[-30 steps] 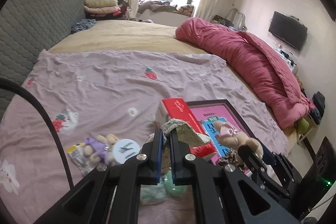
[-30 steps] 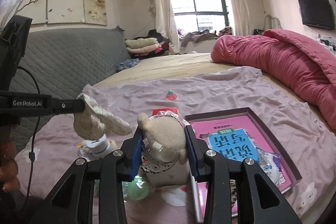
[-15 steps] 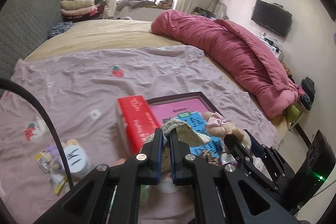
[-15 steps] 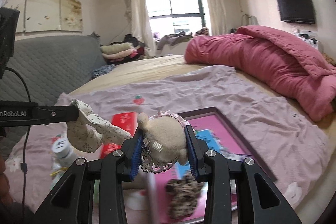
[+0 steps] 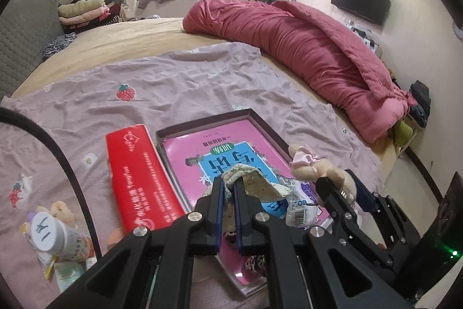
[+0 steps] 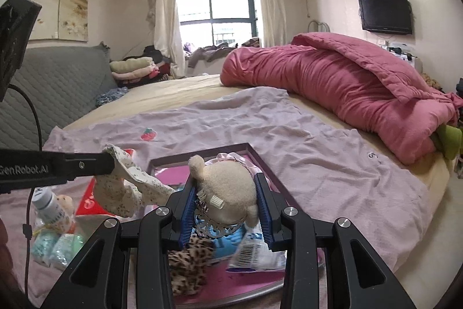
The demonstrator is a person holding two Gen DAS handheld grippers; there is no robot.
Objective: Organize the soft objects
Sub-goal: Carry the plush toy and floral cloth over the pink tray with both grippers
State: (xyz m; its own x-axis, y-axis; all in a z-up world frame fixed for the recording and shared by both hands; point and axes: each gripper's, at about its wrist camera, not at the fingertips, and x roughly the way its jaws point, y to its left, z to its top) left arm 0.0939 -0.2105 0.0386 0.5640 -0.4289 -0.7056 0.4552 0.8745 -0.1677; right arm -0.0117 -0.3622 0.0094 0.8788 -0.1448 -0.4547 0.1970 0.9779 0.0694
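My left gripper (image 5: 228, 187) is shut on a floral fabric toy (image 5: 254, 184), which hangs above the dark tray (image 5: 266, 126) holding a pink and blue book (image 5: 220, 155). In the right wrist view that toy (image 6: 124, 190) dangles from the left gripper's fingers (image 6: 86, 164) at the left. My right gripper (image 6: 225, 199) is shut on a beige plush doll (image 6: 228, 190) with a pink bow and lace collar, held over the tray (image 6: 254, 155). The doll (image 5: 315, 167) also shows at the right of the left wrist view. A leopard-print soft piece (image 6: 188, 259) lies in the tray below.
A red box (image 5: 139, 178) lies left of the tray on the lilac sheet (image 5: 173, 83). A white bottle (image 5: 46, 230), a small plush (image 5: 60, 210) and packets sit at the lower left. A barcode wrapper (image 6: 254, 254) rests in the tray. A red quilt (image 5: 303, 48) lies along the right.
Both grippers have carried their toys to the right, from over the red box to over the tray. The bottle and packets have slid toward the left edge of both views.
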